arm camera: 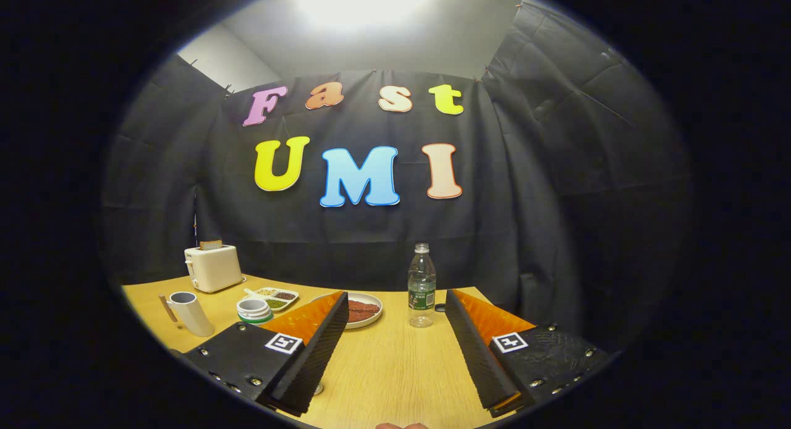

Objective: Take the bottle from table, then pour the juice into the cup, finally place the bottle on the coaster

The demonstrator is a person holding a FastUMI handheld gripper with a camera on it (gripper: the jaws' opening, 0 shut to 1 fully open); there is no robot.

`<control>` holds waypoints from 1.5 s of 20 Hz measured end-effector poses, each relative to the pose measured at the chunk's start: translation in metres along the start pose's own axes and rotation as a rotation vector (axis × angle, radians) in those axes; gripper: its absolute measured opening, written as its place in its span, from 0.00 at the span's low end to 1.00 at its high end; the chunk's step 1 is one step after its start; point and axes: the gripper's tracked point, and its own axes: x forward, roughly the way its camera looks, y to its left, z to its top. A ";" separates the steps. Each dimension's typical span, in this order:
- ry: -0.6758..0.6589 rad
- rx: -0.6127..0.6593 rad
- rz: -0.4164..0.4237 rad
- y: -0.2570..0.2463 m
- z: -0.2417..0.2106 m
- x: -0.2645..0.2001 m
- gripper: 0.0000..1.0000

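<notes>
A clear plastic bottle (421, 287) with a green label stands upright on the wooden table (389, 367), uncapped as far as I can tell. It is just beyond my fingertips, nearer the right finger. My gripper (395, 296) is open, with only bare tabletop between the fingers. A white cup (188, 313) with a handle stands far off to the left, beyond the left finger. A small dark flat disc (440, 307), perhaps the coaster, lies right of the bottle and is partly hidden by the right finger.
A white toaster (213, 267) stands at the table's back left. A divided dish of grains (278, 297), a green and white round container (254, 310) and a plate of red food (366, 308) lie beyond the left finger. The booth's black cloth wall closes the back and right.
</notes>
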 end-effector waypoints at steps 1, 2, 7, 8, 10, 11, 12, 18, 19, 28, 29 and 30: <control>0.003 -0.003 0.010 0.005 0.001 -0.003 0.96; 0.005 -0.010 0.017 0.009 0.001 -0.007 0.96; 0.024 -0.015 0.025 0.017 -0.002 -0.014 0.96; 0.027 -0.018 0.023 0.017 -0.002 -0.015 0.96; 0.027 -0.027 0.015 0.018 -0.004 -0.018 0.96; 0.034 -0.027 0.015 0.020 -0.008 -0.020 0.96; 0.039 -0.029 0.022 0.024 -0.009 -0.023 0.96; 0.052 -0.017 0.067 0.042 -0.023 -0.028 0.96; 0.057 -0.004 0.078 0.046 -0.027 -0.029 0.96; 0.081 0.014 0.135 0.101 -0.061 -0.041 0.97; 0.082 0.009 0.137 0.105 -0.066 -0.041 0.96; 0.089 0.003 0.138 0.111 -0.070 -0.038 0.96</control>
